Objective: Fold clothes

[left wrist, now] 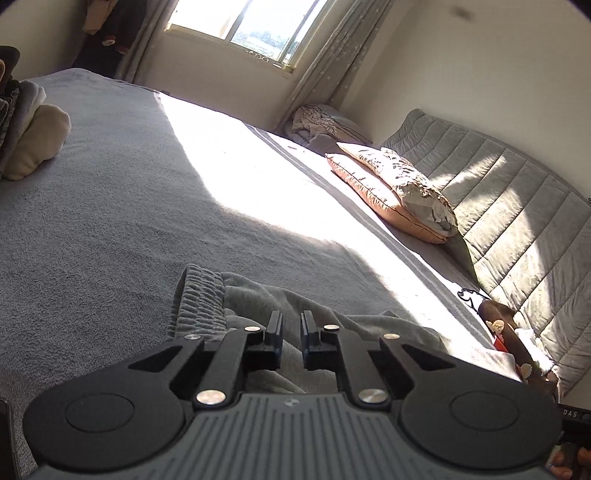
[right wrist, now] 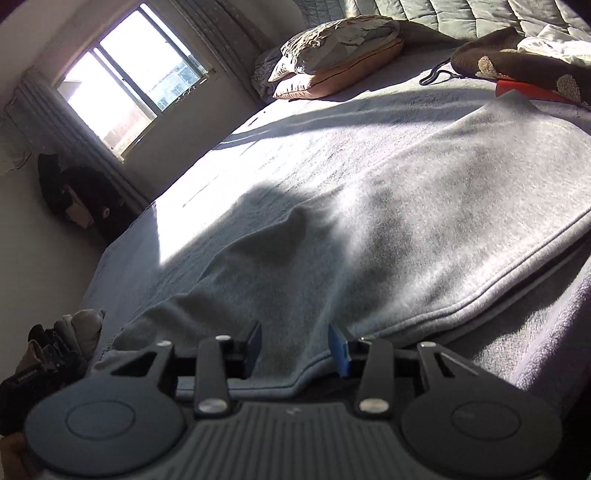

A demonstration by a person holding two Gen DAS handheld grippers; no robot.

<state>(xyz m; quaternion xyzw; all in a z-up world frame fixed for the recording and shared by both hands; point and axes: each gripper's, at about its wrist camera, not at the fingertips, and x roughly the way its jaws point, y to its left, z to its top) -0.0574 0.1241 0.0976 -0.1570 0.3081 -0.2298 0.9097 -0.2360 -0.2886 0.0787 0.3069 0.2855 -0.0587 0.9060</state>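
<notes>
Left wrist view
- Left gripper (left wrist: 291,338): pads spread a little, a narrow gap between them, nothing pinched; held just above the grey garment.
- Grey garment (left wrist: 258,299): lay crumpled at the near edge of the bed, ribbed elastic waistband (left wrist: 199,299) toward the left, partly hidden under the gripper.
- Bed (left wrist: 110,221): covered by a grey blanket, a broad patch of sunlight across its middle.
- Pile of folded clothes (left wrist: 29,140): sat at the left edge of the bed, well apart from the garment.
- Pillows (left wrist: 399,192): two stacked at the far right side, leaning near the quilted headboard (left wrist: 517,221).
- Window (left wrist: 255,29): in the far wall, curtains on both sides.

Right wrist view
- Right gripper (right wrist: 295,349): fingers spread apart, garment cloth passing between them; whether a pad touched the cloth could not be told.
- Grey garment (right wrist: 388,229): spread flat and wide over the bed, stitched hem (right wrist: 480,295) running along the right, near edge reaching under the gripper.
- Pillows (right wrist: 340,55): at the far end of the bed.
- Brown cloth with pale spots (right wrist: 517,59): at the far right corner, beside something red.
- Pile of clothes (right wrist: 62,343): at the left edge of the bed.
</notes>
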